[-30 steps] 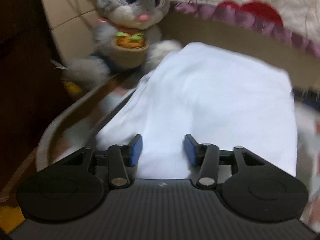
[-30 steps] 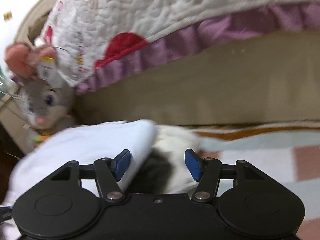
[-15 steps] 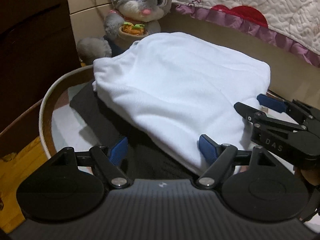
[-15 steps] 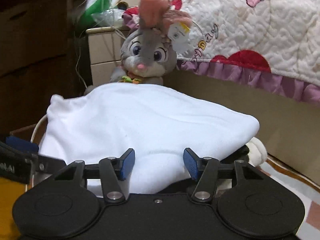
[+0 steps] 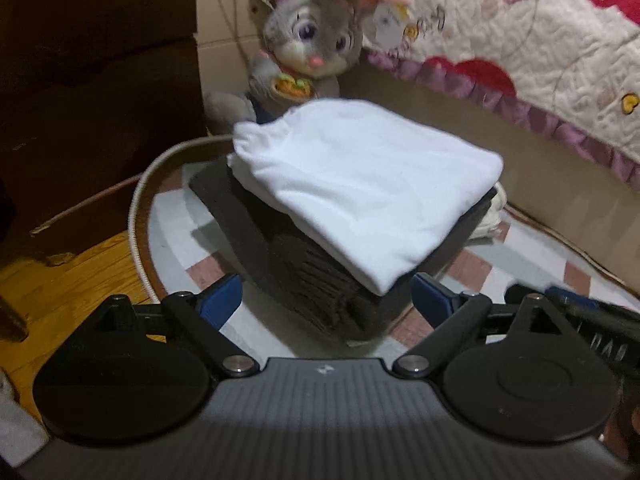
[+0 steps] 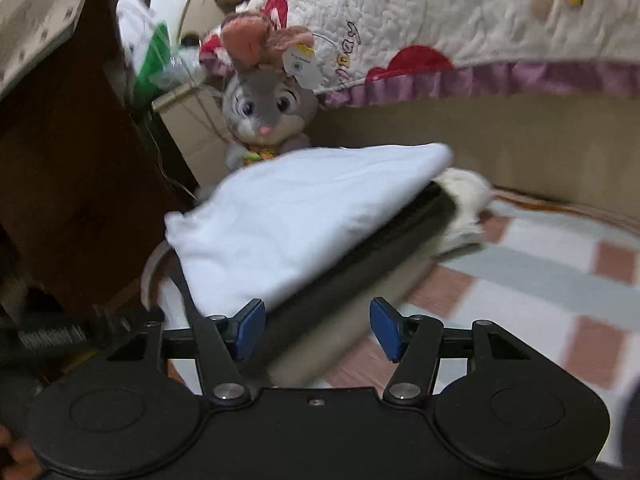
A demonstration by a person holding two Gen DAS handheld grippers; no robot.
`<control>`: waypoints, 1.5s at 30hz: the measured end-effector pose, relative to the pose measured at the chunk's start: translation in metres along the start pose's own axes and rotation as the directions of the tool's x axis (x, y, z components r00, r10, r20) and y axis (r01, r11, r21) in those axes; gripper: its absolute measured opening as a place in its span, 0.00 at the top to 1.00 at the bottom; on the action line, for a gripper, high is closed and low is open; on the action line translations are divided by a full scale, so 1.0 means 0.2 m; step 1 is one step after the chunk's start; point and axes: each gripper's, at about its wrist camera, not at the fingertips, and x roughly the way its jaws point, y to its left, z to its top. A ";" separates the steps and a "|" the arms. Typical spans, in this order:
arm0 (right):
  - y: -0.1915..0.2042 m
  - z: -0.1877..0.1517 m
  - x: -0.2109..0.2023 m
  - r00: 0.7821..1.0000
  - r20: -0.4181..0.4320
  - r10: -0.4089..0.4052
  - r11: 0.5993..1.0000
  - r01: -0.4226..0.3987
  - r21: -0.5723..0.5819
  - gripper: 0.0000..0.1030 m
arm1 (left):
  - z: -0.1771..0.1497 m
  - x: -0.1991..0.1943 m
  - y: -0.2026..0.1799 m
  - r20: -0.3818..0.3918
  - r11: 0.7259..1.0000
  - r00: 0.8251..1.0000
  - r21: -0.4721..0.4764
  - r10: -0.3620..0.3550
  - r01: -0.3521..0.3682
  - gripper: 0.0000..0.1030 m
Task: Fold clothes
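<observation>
Checked rug (image 5: 188,240) on wooden floor (image 5: 80,264), dark folded garment (image 5: 304,276) on it

From my right wrist, the dark folded garment (image 6: 360,264) under the white folded garment (image 6: 288,216) smears into blur, so I can't read its edge. My right gripper (image 5: 576,312) is cut off at the left view's border. A fluffy white item (image 6: 464,204) is mostly hidden behind the stack.

Bedroom: quilted bedspread (image 5: 540,40), plush rabbit (image 5: 316,48)
</observation>
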 end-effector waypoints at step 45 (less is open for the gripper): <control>0.13 -0.40 -0.72 0.940 -0.081 -0.332 0.943 0.331 -0.034 0.23 | -0.41 -0.61 -0.25 -0.061 0.994 0.996 0.095 0.067 -0.061 0.00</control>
